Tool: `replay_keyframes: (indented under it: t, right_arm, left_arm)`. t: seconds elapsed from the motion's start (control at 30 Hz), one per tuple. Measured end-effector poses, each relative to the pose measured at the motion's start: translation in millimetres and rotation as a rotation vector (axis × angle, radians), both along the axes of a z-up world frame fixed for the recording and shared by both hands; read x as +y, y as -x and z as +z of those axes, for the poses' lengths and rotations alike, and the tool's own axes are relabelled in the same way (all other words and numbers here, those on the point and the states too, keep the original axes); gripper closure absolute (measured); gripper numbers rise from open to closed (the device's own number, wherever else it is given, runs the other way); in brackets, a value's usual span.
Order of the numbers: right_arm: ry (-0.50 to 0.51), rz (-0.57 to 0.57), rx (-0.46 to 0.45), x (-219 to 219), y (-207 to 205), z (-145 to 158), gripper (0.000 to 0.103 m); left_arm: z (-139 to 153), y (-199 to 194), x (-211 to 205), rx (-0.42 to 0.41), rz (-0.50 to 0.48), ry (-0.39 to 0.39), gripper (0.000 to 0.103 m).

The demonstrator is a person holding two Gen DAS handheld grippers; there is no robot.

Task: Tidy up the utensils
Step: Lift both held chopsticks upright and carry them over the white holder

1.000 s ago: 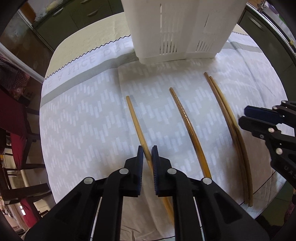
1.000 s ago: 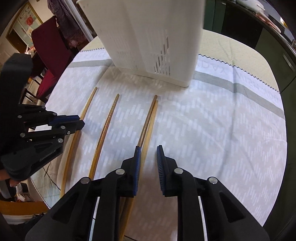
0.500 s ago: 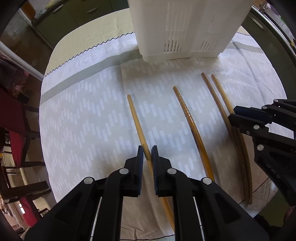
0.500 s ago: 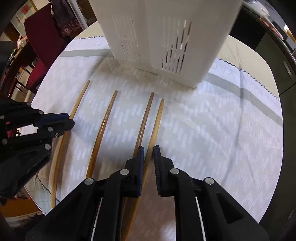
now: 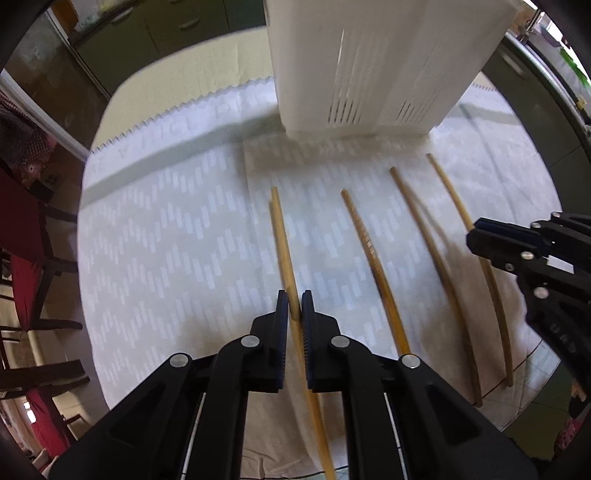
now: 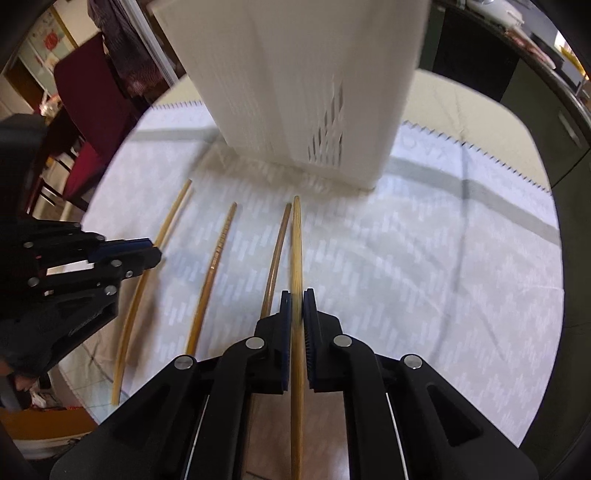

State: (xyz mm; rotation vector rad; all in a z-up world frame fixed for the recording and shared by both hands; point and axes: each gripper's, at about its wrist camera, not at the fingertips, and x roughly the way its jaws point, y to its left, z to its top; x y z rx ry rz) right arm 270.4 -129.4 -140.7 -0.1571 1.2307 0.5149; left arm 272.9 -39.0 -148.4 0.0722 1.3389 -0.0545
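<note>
A home dining room is showing here: a patterned tablecloth [image 5: 166, 240] is covering the table, red-cushioned wooden chairs [image 5: 26, 251] are standing at left, and dark cabinets [image 5: 177, 26] are lining the top edge.

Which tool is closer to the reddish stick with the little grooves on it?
Left. The left tool grips the pale stick right next to the grooved stick. The right tool grips a stick two places away, past the dark stick.

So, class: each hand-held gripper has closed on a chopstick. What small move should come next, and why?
Probably lift both straight up. The left hand-held gripper pinches the leftmost chopstick, the right hand-held gripper the rightmost chopstick; both must rise to reach the top of the white basket.
</note>
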Motion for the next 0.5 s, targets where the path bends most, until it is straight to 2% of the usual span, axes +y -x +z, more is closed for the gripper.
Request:
replay_keyframes:
  t: [0.27,0.5]
  right_arm:
    - [-0.115,-0.017,-0.108,-36,31,54,0.096]
    - [-0.188,-0.048,-0.162,-80,58,81,0.096]
  left_arm:
    - [55,22,11,-0.159,-0.021,0.034,0.096]
    - [96,57,13,-0.279,-0.039,0.074,0.097]
